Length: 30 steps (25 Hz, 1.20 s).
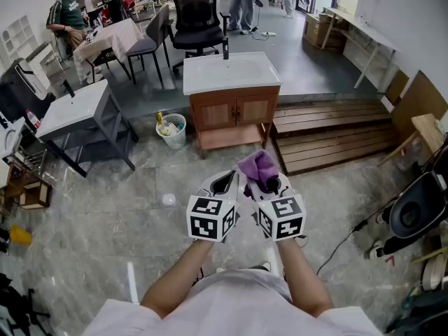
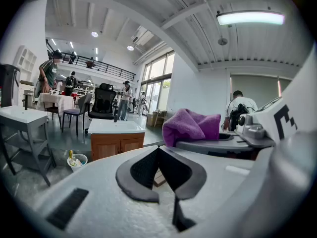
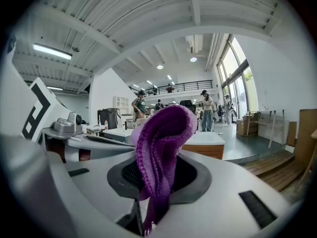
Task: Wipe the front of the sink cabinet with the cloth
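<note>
Purple cloth (image 3: 158, 143) clamped in the right gripper (image 1: 270, 185), with the jaws closed tight on its lower folds. Bulk of the fabric bunched above the jaw tips, with a loose edge trailing down between the jaws. Carried in mid-air over the floor, in front of the person's body and well apart from the sink cabinet (image 1: 234, 110).

Left gripper (image 1: 224, 182) held just beside the right one, the two marker cubes nearly side by side. Its jaws brought together tip to tip, with nothing between them.

Cabinet standing straight ahead in the head view: wooden body, two doors shut, white basin top (image 1: 227, 72) with a dark tap (image 1: 225, 50) at the rear edge. Front face fully exposed to the grippers.

Small white waste bin (image 1: 172, 130) on the floor just beside the cabinet, at the view's left, with scraps inside. Stacked wooden pallets (image 1: 336, 135) close on the other side; touching the cabinet or not, cannot tell. Grey stand with a white sink top (image 1: 77, 110) further left, apart from the cabinet. Black office chair (image 1: 197, 19) behind the cabinet. Seated person (image 1: 66, 16) at a table in the far left corner, and other people standing at the rear of the hall.
</note>
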{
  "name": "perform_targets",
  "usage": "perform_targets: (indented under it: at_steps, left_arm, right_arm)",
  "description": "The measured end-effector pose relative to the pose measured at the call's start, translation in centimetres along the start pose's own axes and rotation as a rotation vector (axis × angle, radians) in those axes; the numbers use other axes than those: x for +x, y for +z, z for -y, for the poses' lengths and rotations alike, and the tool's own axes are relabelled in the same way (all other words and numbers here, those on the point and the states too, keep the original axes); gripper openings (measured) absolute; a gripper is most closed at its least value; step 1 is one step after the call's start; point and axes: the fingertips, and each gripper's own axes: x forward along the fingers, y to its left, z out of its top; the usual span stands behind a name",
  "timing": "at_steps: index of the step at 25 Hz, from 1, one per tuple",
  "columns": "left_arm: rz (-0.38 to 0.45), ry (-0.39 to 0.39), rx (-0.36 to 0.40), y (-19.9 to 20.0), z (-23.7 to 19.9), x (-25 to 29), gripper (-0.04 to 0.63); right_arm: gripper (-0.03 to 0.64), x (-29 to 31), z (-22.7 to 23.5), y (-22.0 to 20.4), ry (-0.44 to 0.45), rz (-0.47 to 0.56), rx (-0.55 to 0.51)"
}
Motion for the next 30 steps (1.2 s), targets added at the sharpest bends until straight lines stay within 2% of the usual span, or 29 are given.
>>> perform_targets:
  at_steps: [6, 18, 25, 30]
  left_arm:
    - [0.001, -0.016, -0.013, -0.3, -1.2, -0.2, 0.006]
    - [0.006, 0.001, -0.033, -0.3, -4.8, -0.6, 0.006]
    - [-0.016, 0.005, -0.037, -0.7, -5.5, 0.9, 0.006]
    - [-0.019, 0.021, -0.024, -0.1, -6.2, 4.5, 0.006]
  right_arm:
    - [0.087, 1.2, -1.1, -0.3, -0.007, 0.009, 0.025]
    - [0.087, 4.3, -3.2, -0.4, 0.019, -0.002, 0.007]
    - [0.087, 5.8, -2.0, -0.9, 0.022, -0.013, 0.023]
    - [0.087, 8.1, 1.3, -0.9, 0.034, -0.005, 0.035]
